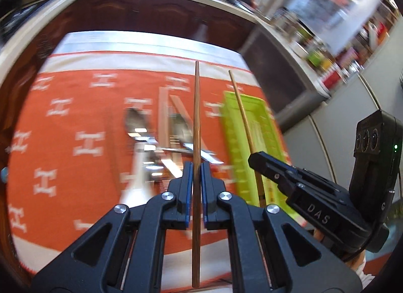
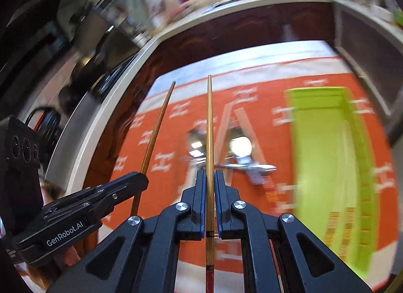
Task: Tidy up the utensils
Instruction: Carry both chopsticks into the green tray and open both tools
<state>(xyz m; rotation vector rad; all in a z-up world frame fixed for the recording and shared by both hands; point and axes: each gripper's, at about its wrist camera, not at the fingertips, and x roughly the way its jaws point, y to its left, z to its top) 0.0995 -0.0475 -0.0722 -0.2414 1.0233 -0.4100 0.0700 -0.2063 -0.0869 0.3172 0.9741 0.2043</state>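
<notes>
Each gripper is clamped on one chopstick, lifted off the orange cloth (image 1: 75, 106). The left gripper (image 1: 196, 167) holds a brown chopstick (image 1: 196, 121); the right gripper (image 2: 209, 175) holds a golden chopstick (image 2: 209, 126). The green tray (image 2: 320, 156) lies to the right — long side matching both sticks — nearer the right gripper.

Wooden chopsticks (image 1: 196, 126) raised, spoons (image 1: 133, 124) on cloth

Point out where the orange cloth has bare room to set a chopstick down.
Bare orange cloth lies left of the spoons. In the right wrist view a bare strip runs between the cutlery pile and the green tray. The middle is crowded with crossed spoons and pale chopsticks.
</notes>
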